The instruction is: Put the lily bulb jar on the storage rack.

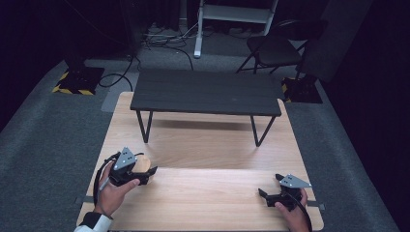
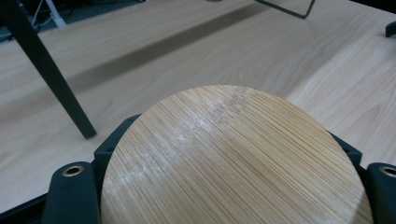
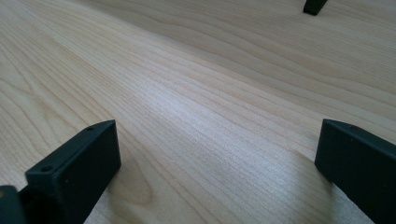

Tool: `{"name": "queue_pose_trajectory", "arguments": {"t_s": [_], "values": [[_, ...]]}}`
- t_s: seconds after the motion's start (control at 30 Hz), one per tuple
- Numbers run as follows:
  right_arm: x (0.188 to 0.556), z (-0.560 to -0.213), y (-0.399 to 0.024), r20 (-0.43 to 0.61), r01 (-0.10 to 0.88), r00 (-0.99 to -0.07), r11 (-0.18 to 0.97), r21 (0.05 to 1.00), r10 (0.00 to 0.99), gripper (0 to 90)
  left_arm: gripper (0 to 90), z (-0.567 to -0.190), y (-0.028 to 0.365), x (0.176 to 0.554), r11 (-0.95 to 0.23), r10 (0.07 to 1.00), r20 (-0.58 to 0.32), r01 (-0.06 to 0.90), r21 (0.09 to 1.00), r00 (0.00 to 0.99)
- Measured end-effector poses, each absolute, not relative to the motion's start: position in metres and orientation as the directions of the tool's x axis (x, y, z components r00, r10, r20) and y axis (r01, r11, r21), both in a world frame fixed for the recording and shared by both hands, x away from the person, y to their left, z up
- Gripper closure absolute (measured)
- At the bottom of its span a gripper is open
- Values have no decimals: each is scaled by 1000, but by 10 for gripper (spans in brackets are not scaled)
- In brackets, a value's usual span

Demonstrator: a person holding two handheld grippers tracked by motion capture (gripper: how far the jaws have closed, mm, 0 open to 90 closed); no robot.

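Note:
A round bamboo disc (image 2: 233, 158) with a fine straight grain sits between the jaws of my left gripper (image 1: 146, 175), which is shut on it. The black fingers (image 2: 70, 191) clasp the disc's edge on both sides. In the high view the disc (image 1: 143, 164) shows as a pale round shape at the left of the wooden table (image 1: 208, 145), held just above it. My right gripper (image 1: 269, 187) rests low at the table's front right. It is open (image 3: 219, 154), with only bare wood between its jaws.
A low black bench (image 1: 207, 92) on thin metal legs (image 1: 145, 126) stands across the far half of the table. Its leg (image 2: 51, 74) rises close ahead of the left gripper. A black folding chair (image 1: 273, 48) and cables lie on the floor beyond.

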State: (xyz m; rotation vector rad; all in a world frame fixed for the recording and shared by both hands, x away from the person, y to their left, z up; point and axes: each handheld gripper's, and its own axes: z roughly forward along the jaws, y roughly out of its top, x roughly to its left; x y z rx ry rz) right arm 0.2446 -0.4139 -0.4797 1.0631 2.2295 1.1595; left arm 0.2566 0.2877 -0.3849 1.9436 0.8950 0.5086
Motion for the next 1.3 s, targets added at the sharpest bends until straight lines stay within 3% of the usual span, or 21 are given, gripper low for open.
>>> {"name": "queue_pose_trajectory", "arguments": {"t_s": [0.53,1.3], "values": [[245,-480,-414,-11,439,-626,363,822,780,0,257,-299,252,313,-346,686,7,317,883,728],[245,-480,-414,-9,440,-626,363,821,780,0,258,-222,210,374,-377,626,13,288,880,780]]}}
